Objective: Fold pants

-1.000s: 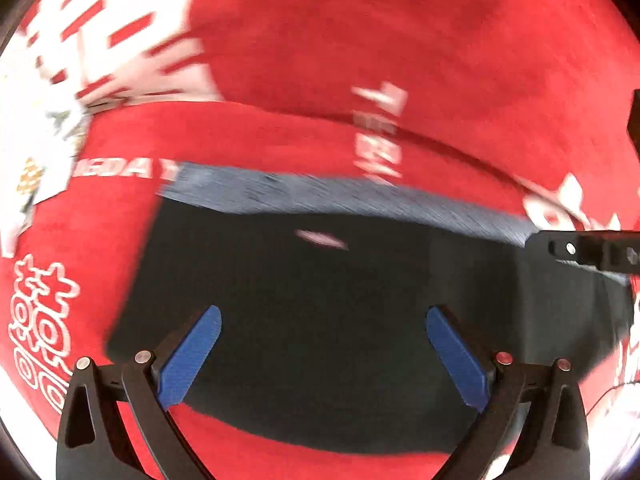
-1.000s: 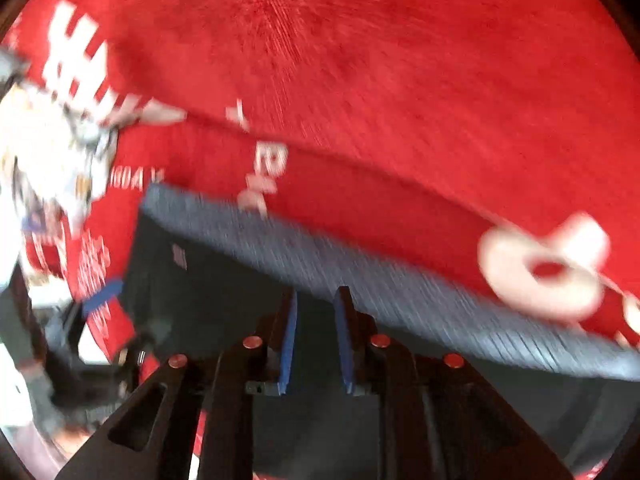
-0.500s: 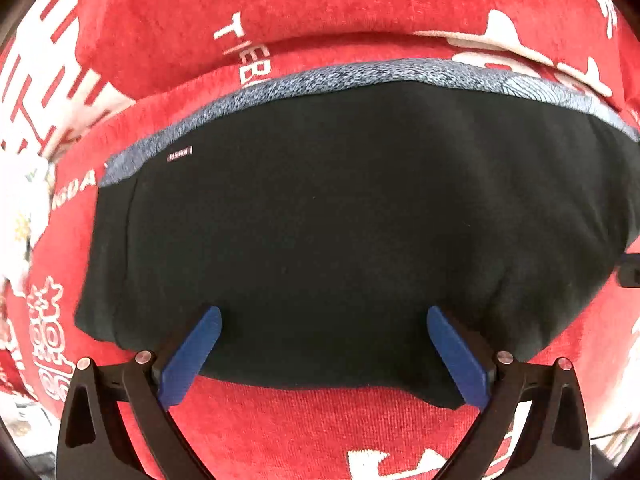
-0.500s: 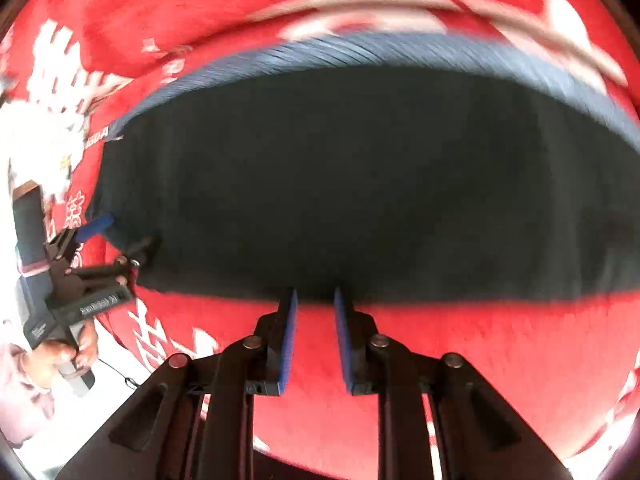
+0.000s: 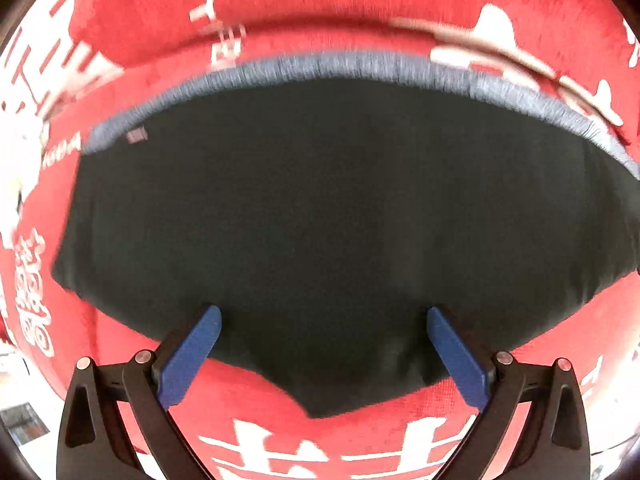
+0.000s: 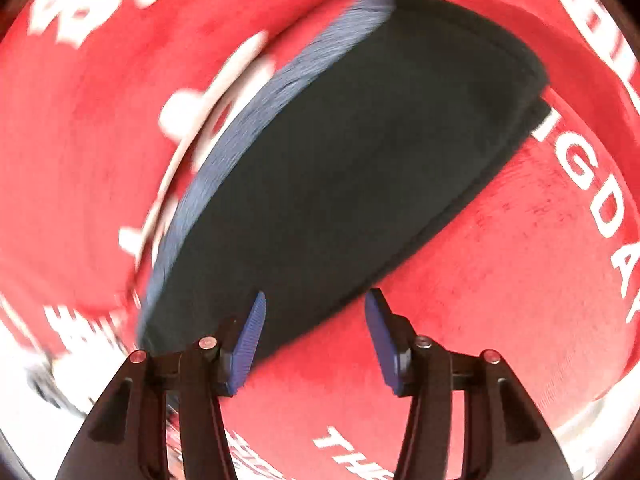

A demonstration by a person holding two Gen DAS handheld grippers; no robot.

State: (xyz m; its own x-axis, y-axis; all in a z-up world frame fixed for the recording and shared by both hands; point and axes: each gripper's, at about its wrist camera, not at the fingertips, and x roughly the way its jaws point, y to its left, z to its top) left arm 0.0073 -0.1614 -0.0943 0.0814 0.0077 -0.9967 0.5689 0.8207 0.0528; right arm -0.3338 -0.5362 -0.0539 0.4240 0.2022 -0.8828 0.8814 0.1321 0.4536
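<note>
Left wrist view: folded black pants (image 5: 340,220) lying flat on the red printed cloth (image 5: 360,4), long axis running from 9 to 3 o'clock. Grey waistband (image 5: 360,66) along the far edge, toward 12; small label (image 5: 137,136) near its 9 o'clock end. Near edge sagging to a point at 6. Left hand-held gripper (image 5: 323,354) wide apart above that near edge, nothing between its blue pads (image 5: 192,354). Bare red cloth on every side.

Right wrist view: same pants (image 6: 348,168) slanting, long axis from 7 to 1 o'clock. Waistband (image 6: 256,140) on the 10 o'clock side; layered fold edge toward 4. Right hand-held gripper (image 6: 315,338) narrowly parted and opening, empty, over the 7 o'clock corner. Open cloth (image 6: 500,280) from 3 to 5.
</note>
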